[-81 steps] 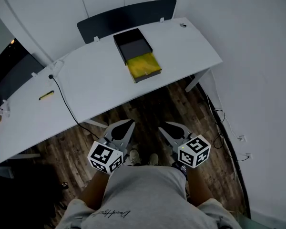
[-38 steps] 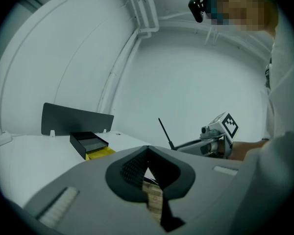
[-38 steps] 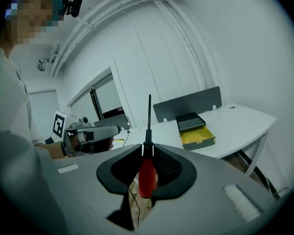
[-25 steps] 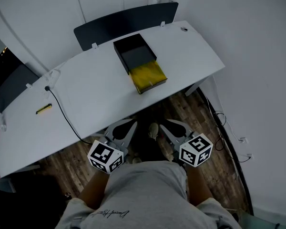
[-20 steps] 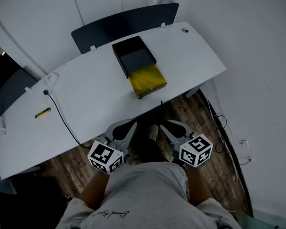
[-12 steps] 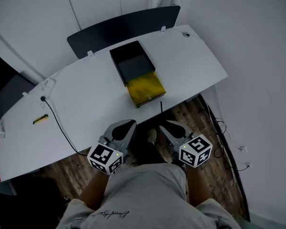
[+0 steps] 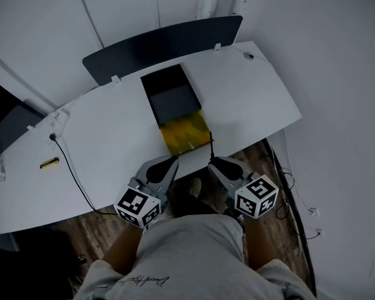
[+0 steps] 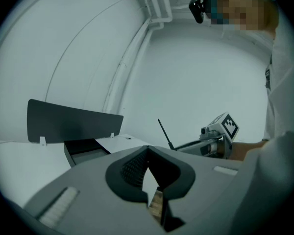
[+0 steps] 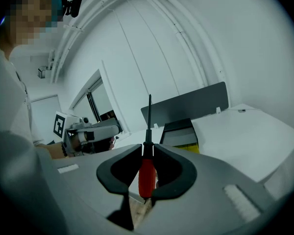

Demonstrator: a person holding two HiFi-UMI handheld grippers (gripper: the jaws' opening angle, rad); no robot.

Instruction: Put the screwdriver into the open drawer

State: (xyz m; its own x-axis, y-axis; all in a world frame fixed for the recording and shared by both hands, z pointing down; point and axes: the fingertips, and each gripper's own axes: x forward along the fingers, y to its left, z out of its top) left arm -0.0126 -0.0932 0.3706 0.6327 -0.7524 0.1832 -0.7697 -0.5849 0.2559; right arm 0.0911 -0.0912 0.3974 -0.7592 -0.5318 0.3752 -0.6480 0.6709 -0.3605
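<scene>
A black box (image 7: 170, 95) stands on the white desk (image 7: 112, 136), and its yellow-lined drawer (image 7: 185, 134) is pulled out toward me. The same yellow drawer (image 9: 188, 146) shows ahead in the right gripper view. My right gripper (image 7: 212, 162) is shut on the screwdriver (image 9: 146, 176) by its red handle; the thin black shaft (image 7: 211, 145) points up and forward, close to the drawer's near right corner. My left gripper (image 7: 172, 160) is shut with nothing in it, at the desk's front edge just left of the drawer. The left gripper view shows its tips (image 8: 147, 149) meeting.
A dark partition panel (image 7: 162, 42) runs along the desk's far side. A black cable (image 7: 69, 164) and a small yellow item (image 7: 49, 163) lie on the desk's left part. A wall rises close on the right. Wooden floor (image 7: 106, 227) and the person's shoe lie below.
The desk and drawer have come nearer. Both grippers travelled forward from over the floor to the desk's front edge, the screwdriver still in the right one.
</scene>
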